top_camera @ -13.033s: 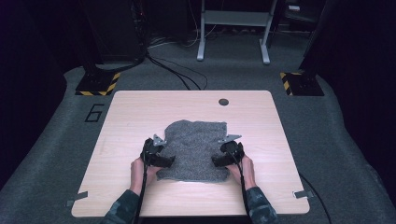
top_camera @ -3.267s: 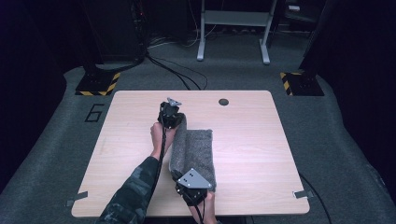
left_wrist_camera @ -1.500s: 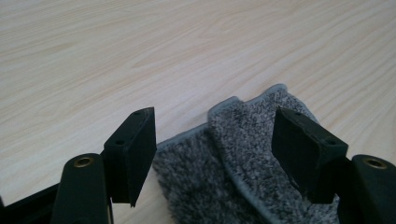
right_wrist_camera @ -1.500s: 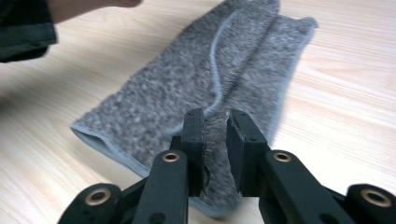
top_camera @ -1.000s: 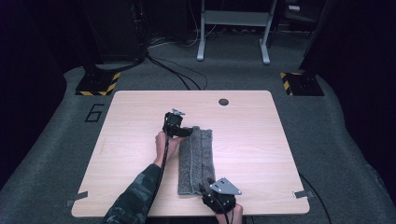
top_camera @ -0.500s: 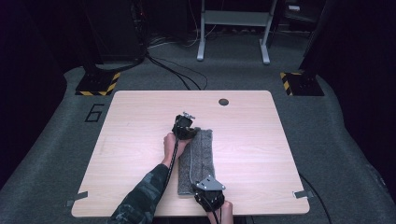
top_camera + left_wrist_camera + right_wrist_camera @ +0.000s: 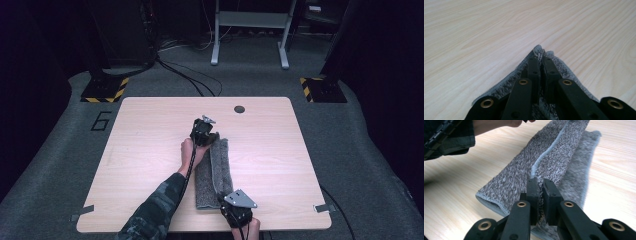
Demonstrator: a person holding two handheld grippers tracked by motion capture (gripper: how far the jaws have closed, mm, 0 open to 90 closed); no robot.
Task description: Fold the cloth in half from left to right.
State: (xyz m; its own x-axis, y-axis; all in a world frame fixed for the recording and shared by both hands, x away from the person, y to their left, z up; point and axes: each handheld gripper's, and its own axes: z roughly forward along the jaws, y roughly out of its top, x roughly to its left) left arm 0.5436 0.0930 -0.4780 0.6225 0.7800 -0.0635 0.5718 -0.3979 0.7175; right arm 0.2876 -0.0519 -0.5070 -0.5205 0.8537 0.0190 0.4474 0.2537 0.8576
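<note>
The grey towel (image 7: pixel 213 172) lies folded into a long strip near the middle of the bench (image 7: pixel 150 140), running toward its near edge. The left gripper (image 7: pixel 206 136) pinches the far end, its fingers closed on a corner, as the left gripper view (image 7: pixel 539 53) shows close up. The right gripper (image 7: pixel 231 210) clamps a fold (image 7: pixel 540 182) at the near end; from above, its plate hides that grip.
</note>
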